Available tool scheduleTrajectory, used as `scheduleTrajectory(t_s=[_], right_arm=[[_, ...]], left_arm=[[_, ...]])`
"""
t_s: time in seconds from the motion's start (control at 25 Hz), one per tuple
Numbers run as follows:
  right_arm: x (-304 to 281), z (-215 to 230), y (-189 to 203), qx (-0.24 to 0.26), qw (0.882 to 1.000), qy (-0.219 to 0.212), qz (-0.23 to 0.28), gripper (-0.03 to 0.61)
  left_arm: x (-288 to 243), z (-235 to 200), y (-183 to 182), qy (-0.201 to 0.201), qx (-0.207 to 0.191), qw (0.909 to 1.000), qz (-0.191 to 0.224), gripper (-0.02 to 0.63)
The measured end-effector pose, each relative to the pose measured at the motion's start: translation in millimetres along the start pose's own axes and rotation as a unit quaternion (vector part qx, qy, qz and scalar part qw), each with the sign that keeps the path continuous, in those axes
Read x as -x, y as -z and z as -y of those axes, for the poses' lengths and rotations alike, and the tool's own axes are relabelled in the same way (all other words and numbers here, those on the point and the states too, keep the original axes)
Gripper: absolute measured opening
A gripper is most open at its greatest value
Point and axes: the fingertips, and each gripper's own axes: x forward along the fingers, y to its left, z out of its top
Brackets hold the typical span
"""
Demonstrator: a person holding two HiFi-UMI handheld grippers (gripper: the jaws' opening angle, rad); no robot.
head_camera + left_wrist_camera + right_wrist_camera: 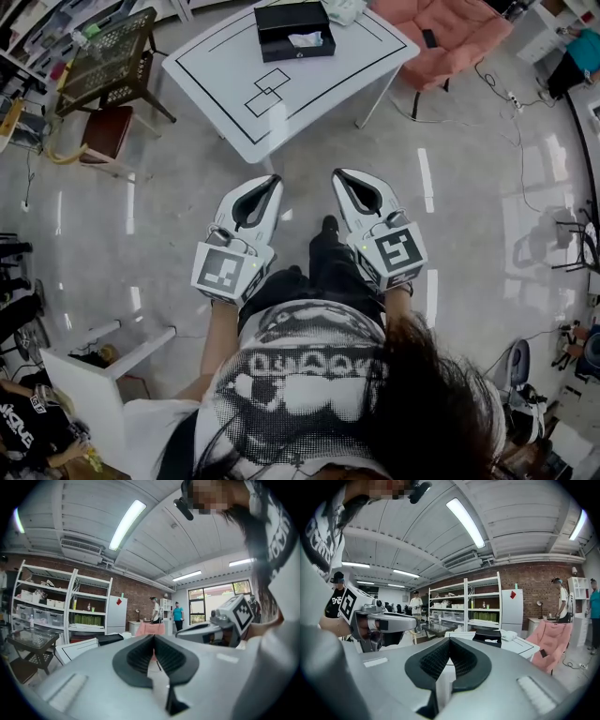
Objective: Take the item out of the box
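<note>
From overhead, box (281,21) contents (306,39), perhaps tissue, show clearest.

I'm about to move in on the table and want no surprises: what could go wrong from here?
The left claw and right claw are shut; reaching in like that would likely shove the white item or the black box.
The box sits toward the table's far side; a nudge might slide it off.
A floor cable right of the table could trip you.
</note>
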Motion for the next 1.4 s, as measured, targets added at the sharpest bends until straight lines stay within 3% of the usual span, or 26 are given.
scheduleTrajectory(t_s=[0.76,1.08,1.4], right_arm=[[-88.6,186.1,-14.4,0.000,0.998,-0.063,0.009,-0.002],[-109.5,233.1,-11.8,-0.006,0.996,-0.088,0.016,-0.002],[-124.9,249.8,-1.7,-0.020,0.994,-0.108,0.011,-0.002]], left_arm=[[-203.4,-29.2,-26.6,-0.041,-0.010,0.9991,-0.009,0.000],[-251.4,-32.0,-28.1,-0.063,-0.021,0.9976,-0.020,0.000],[-266.2,-40.4,-18.5,-0.088,-0.025,0.9947,-0.048,0.000]])
